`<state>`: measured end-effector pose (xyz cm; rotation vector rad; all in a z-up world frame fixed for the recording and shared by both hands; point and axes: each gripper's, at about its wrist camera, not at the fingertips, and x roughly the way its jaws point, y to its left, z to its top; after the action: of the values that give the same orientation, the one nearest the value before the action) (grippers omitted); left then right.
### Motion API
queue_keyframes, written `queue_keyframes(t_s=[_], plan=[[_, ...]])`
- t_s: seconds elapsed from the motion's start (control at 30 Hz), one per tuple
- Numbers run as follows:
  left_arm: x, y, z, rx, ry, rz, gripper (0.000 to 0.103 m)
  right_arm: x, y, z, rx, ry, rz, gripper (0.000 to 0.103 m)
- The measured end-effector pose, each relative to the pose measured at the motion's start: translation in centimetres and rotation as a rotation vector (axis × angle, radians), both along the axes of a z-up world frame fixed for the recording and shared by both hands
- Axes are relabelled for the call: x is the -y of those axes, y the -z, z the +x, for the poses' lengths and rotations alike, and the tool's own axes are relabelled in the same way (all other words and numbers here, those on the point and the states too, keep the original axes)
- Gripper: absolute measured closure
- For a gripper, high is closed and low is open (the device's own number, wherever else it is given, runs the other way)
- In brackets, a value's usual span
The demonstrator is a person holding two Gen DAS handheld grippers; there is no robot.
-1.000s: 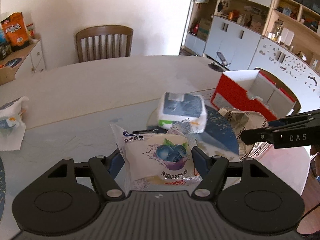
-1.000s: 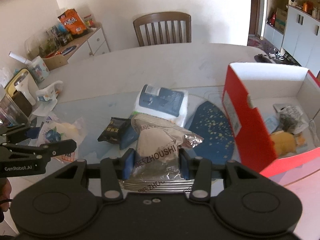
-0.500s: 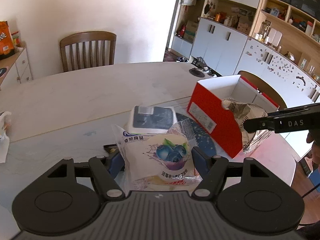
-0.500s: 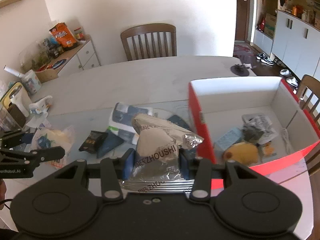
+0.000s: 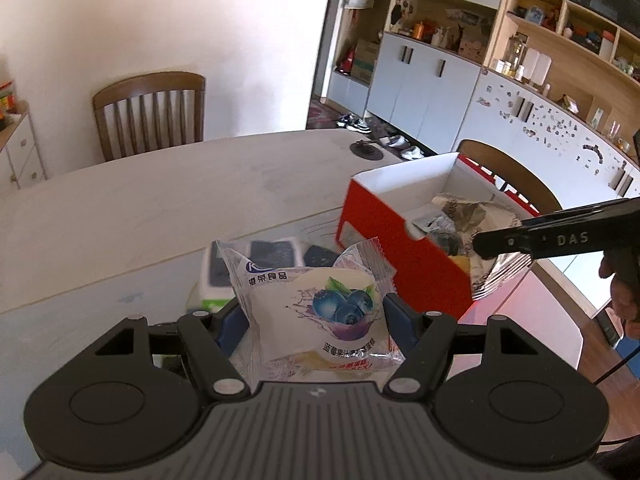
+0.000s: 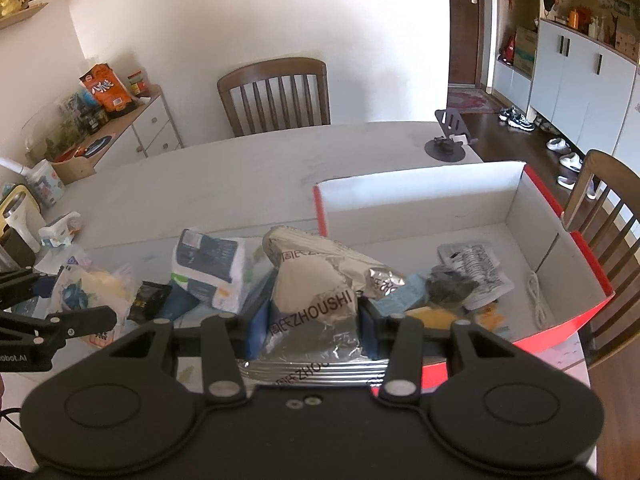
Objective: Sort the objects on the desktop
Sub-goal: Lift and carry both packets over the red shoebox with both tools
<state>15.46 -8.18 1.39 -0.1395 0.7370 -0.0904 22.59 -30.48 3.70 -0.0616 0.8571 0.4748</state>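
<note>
**Two packets up, both gripped**

Two grippers were loaded. The left gripper (image 5: 314, 314) had its blue fingers (image 5: 230, 326) pressed on either side of a blueberry packet (image 5: 320, 304), holding it clear above the worktop (image 5: 140, 208). The right gripper (image 6: 314, 322) had its fingers (image 6: 258, 330) closed on a foil bag (image 6: 316, 300), and in the left view that bag hung over the near corner of the red box (image 5: 400, 256). The box stood open at the worktop's right end, with a cable (image 6: 536, 292), a printed wrapper (image 6: 472, 264) and a yellow item (image 6: 432, 316) already lying inside. On the worktop, left of the box, lay a tissue pack (image 6: 208, 268) and a small black sachet (image 6: 150, 298) beside it. A hand (image 5: 624, 276) showed at the right edge behind the right gripper. Two chairs (image 6: 276, 96) stood by the worktop.
</note>
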Motion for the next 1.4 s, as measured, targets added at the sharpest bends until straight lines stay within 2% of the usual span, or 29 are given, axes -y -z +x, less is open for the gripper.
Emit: queue_keyframes(t_s=[0.47, 1.07, 1.4], plan=[[6.7, -0.7, 5.2, 0.013, 0.081, 0.016, 0.032, 4.6, 0.6, 4.0, -0.009, -0.004, -0.011, 0.058], [12.1, 0.1, 11.9, -0.008, 0.191, 0.029, 0.032, 8.9, 1.7, 9.2, -0.004, 0.028, -0.074, 0.058], [14.0, 1.2, 16.3, -0.034, 0.233, 0.093, 0.032, 10.2, 3.5, 10.9, -0.028, 0.036, -0.114, 0.058]])
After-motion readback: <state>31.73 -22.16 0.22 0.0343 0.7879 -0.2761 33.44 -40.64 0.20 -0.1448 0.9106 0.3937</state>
